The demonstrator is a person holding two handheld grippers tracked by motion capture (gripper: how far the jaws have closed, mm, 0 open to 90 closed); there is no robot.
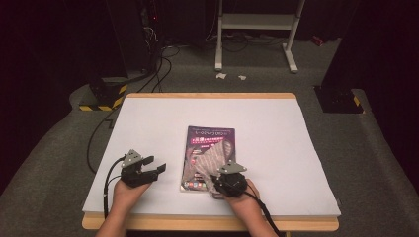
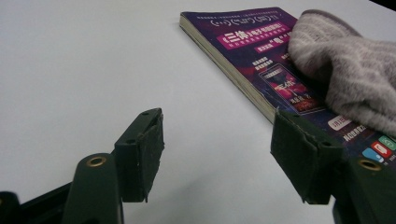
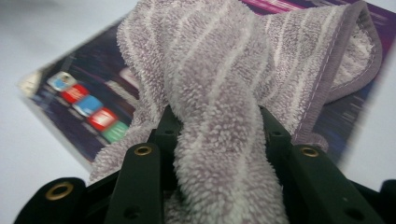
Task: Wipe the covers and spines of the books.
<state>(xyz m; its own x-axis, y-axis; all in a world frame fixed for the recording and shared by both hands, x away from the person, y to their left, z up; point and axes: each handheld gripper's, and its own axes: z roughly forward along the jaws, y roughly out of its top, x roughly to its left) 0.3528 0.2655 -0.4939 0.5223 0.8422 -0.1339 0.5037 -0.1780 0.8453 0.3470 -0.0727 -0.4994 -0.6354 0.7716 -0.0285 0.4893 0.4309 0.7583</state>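
Step in hand: the towel (image 1: 210, 159) was judged to be wiped across the cover of the book (image 1: 209, 139).
Right gripper (image 3: 215, 135): its jaws were seen pinching a thick fold of the towel, at the near right corner of the book.
Left gripper (image 2: 217, 156): its jaws were held spread with nothing between them, low over the table (image 1: 276, 148), just left of the book.
How to do it well: the cloth was best kept flat and dragged with light, even pressure; the book was best steadied at its spine edge by the free gripper so that it would not slide.
Towel: grey terry, looped pile, pale stripes, a stitched hem, bunched and soft.
Book: thin paperback, glossy purple cover, flat, pages visible at the edge.
Table: smooth, matte white top with a wooden rim.
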